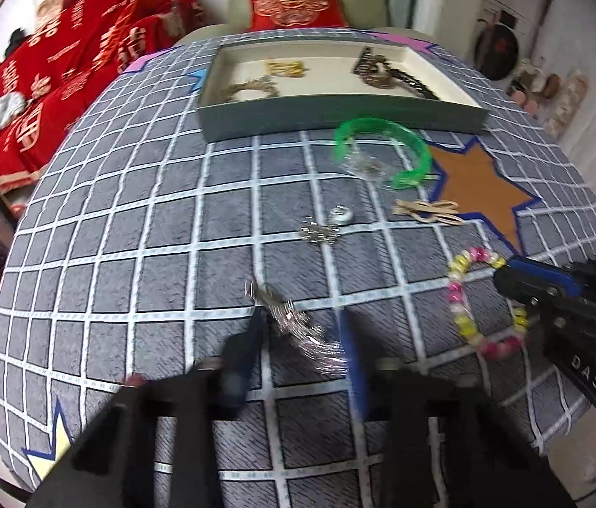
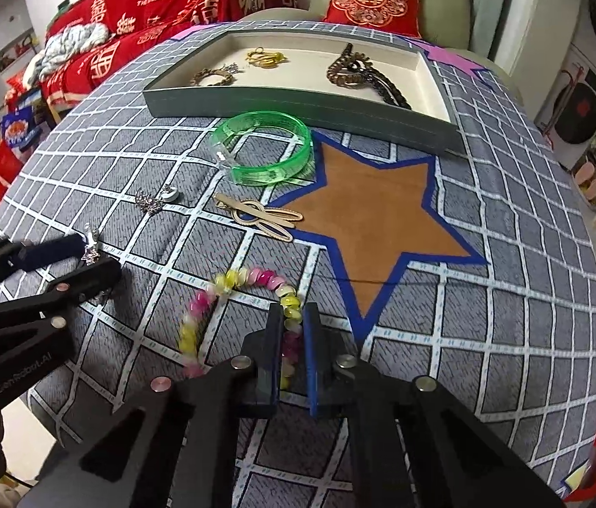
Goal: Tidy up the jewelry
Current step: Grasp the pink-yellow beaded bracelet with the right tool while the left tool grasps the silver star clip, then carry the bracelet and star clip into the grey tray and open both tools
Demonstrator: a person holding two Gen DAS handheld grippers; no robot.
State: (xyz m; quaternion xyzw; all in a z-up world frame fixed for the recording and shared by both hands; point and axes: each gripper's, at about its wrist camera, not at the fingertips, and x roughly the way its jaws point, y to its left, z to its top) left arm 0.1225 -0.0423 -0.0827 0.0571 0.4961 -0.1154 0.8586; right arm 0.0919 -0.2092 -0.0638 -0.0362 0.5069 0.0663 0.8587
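A pink and yellow bead bracelet (image 2: 217,296) lies on the checked cloth; my right gripper (image 2: 292,317) is shut on its near side. It also shows in the left wrist view (image 1: 462,292). A silver hair clip (image 1: 293,326) lies between the fingers of my left gripper (image 1: 300,330), which is open around it. In the right wrist view the left gripper (image 2: 94,262) sits at the left with the silver clip (image 2: 91,249) between its tips. A grey tray (image 1: 340,114) at the back holds gold and bronze pieces.
A green bangle (image 2: 268,148), a gold hair clip (image 2: 259,216) and a small silver brooch with a button (image 2: 156,201) lie mid-table. A brown star patch (image 2: 378,220) is on the right. Red bedding lies to the left, a chair with a cushion stands behind.
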